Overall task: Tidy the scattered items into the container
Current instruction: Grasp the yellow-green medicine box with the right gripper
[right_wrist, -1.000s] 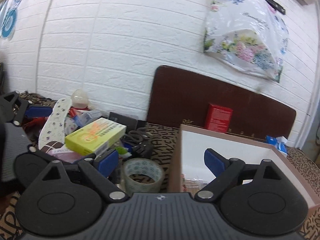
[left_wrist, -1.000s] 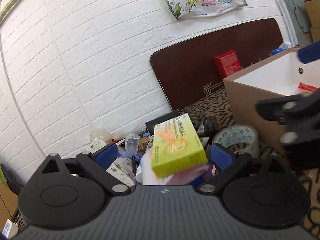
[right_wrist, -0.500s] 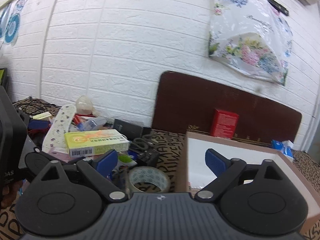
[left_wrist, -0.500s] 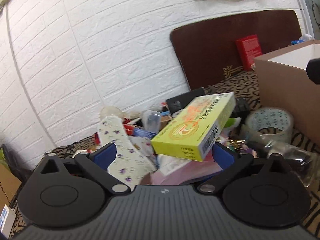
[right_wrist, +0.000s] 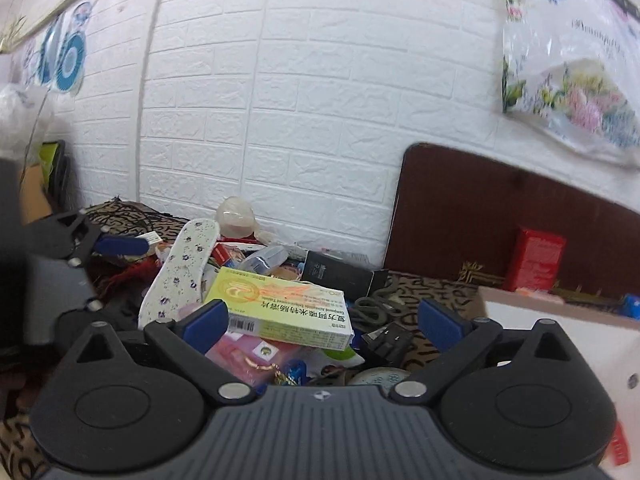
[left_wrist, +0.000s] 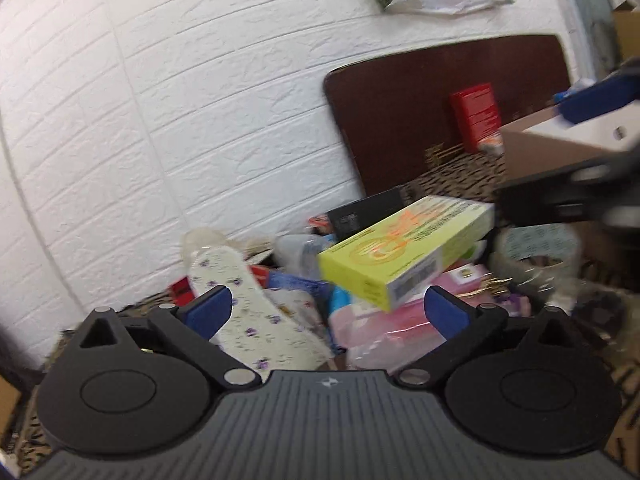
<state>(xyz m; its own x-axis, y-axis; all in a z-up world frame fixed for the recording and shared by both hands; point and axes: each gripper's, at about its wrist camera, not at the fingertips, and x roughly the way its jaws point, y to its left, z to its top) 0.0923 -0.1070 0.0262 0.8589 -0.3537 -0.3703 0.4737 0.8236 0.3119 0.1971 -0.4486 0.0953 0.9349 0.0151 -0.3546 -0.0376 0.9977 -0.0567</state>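
Note:
A yellow-green medicine box (left_wrist: 408, 254) lies on top of a heap of scattered items; it also shows in the right wrist view (right_wrist: 286, 306). My left gripper (left_wrist: 326, 310) is open and empty, just in front of the heap. My right gripper (right_wrist: 324, 318) is open and empty, facing the same box from the right. The cardboard container (left_wrist: 560, 148) with white inside stands at the right, and its wall shows in the right wrist view (right_wrist: 560, 344). A white flowered insole (right_wrist: 182, 272) leans in the heap, also visible in the left wrist view (left_wrist: 244, 312).
A roll of tape (left_wrist: 538, 246) lies next to the container. A black box (right_wrist: 340, 276), scissors (right_wrist: 374, 308) and a pink packet (left_wrist: 376, 328) lie in the heap. A red box (right_wrist: 538, 254) leans on a brown board (right_wrist: 480, 216) at the white wall.
The right gripper has swung left from the container toward the heap. The left wrist view has shifted and blurred; the yellow-green box lies on the heap in all frames.

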